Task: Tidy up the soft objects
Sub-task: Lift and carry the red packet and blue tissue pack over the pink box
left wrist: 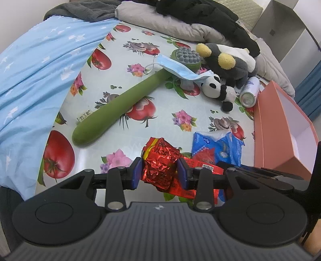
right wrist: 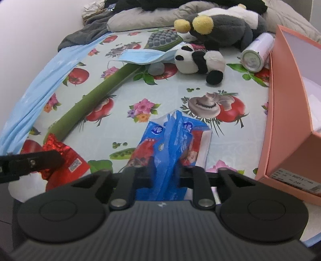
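Note:
My left gripper [left wrist: 159, 172] is shut on a crumpled red foil packet [left wrist: 160, 160], its blue pads [left wrist: 137, 170] pressing both sides just above the flowered tablecloth [left wrist: 164, 104]. In the right wrist view, my right gripper [right wrist: 164, 173] is shut on the bunched plastic of a blue tissue pack [right wrist: 174, 138] that lies on the cloth. The red foil packet [right wrist: 66, 158] shows at that view's left edge. Further back lie a panda plush [left wrist: 218, 88] and a grey plush with yellow ears [left wrist: 226, 58]. A blue face mask [left wrist: 180, 69] is draped over a green massage hammer [left wrist: 120, 106].
An open pink box [left wrist: 280, 128] stands at the right edge, with a white spray can [left wrist: 249, 92] lying beside it. A light blue sheet [left wrist: 34, 76] covers the left side. Grey pillows [left wrist: 160, 20] and black clothing [left wrist: 210, 14] are piled at the back.

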`<state>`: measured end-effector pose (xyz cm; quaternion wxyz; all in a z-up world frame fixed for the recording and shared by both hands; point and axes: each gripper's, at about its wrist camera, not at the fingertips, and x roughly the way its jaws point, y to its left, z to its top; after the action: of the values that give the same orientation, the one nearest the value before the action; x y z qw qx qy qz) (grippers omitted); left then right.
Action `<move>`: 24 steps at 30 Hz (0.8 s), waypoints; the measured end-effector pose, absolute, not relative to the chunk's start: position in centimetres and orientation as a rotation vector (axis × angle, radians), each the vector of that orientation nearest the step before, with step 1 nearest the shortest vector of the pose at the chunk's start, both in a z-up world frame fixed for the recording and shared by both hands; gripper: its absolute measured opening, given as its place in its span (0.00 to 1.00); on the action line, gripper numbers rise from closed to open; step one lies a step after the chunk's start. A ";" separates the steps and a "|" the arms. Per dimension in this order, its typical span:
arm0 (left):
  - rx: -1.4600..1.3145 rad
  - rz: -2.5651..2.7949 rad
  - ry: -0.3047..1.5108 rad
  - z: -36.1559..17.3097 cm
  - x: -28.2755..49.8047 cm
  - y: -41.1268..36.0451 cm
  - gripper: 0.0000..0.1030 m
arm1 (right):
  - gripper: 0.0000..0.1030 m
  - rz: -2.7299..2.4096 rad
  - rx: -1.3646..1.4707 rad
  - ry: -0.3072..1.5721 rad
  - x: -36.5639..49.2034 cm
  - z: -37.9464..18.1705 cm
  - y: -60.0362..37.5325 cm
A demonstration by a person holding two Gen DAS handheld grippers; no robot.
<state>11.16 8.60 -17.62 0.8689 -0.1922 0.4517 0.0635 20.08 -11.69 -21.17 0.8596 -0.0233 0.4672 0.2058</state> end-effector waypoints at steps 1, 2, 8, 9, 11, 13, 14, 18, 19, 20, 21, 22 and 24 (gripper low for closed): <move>-0.403 0.132 0.944 -17.5 11.1 8.6 0.42 | 0.15 0.428 -0.047 0.983 20.1 -21.2 -11.7; -0.404 0.130 0.940 -17.4 11.1 8.6 0.42 | 0.15 0.425 -0.043 0.988 20.2 -21.2 -11.8; -0.404 0.126 0.936 -16.3 10.9 8.6 0.42 | 0.11 0.422 -0.045 1.000 20.1 -20.2 -12.2; -0.410 0.120 0.933 -16.0 10.8 8.5 0.42 | 0.11 0.425 -0.037 0.994 20.1 -19.9 -12.4; -0.417 0.113 0.927 -15.3 10.7 8.4 0.42 | 0.11 0.421 -0.026 0.983 19.8 -19.2 -12.7; -0.416 0.110 0.913 -14.5 10.4 8.2 0.42 | 0.11 0.421 -0.028 0.968 19.5 -18.3 -13.0; -0.416 0.109 0.907 -14.2 10.2 8.1 0.42 | 0.11 0.427 -0.025 0.962 19.5 -17.9 -13.1; -0.426 0.097 0.874 -12.5 9.3 7.7 0.42 | 0.11 0.453 -0.015 0.912 18.4 -15.4 -13.7; -0.426 0.093 0.865 -12.0 9.0 7.5 0.42 | 0.11 0.458 -0.012 0.900 18.1 -14.7 -13.8; -0.425 0.088 0.855 -11.5 8.8 7.3 0.42 | 0.11 0.467 -0.006 0.884 17.8 -13.9 -14.0; -0.425 0.084 0.845 -11.1 8.5 7.2 0.42 | 0.11 0.471 -0.003 0.870 17.5 -13.2 -14.2; -0.427 0.081 0.836 -10.7 8.2 7.1 0.42 | 0.11 0.473 -0.002 0.853 17.1 -12.5 -14.4; -0.430 0.077 0.816 -9.8 7.6 6.9 0.42 | 0.11 0.474 0.005 0.830 16.5 -11.1 -14.7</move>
<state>7.63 6.93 -9.81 0.8948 -0.2076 0.3935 0.0371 16.54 -14.74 -11.14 0.8879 0.0023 0.3996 0.2280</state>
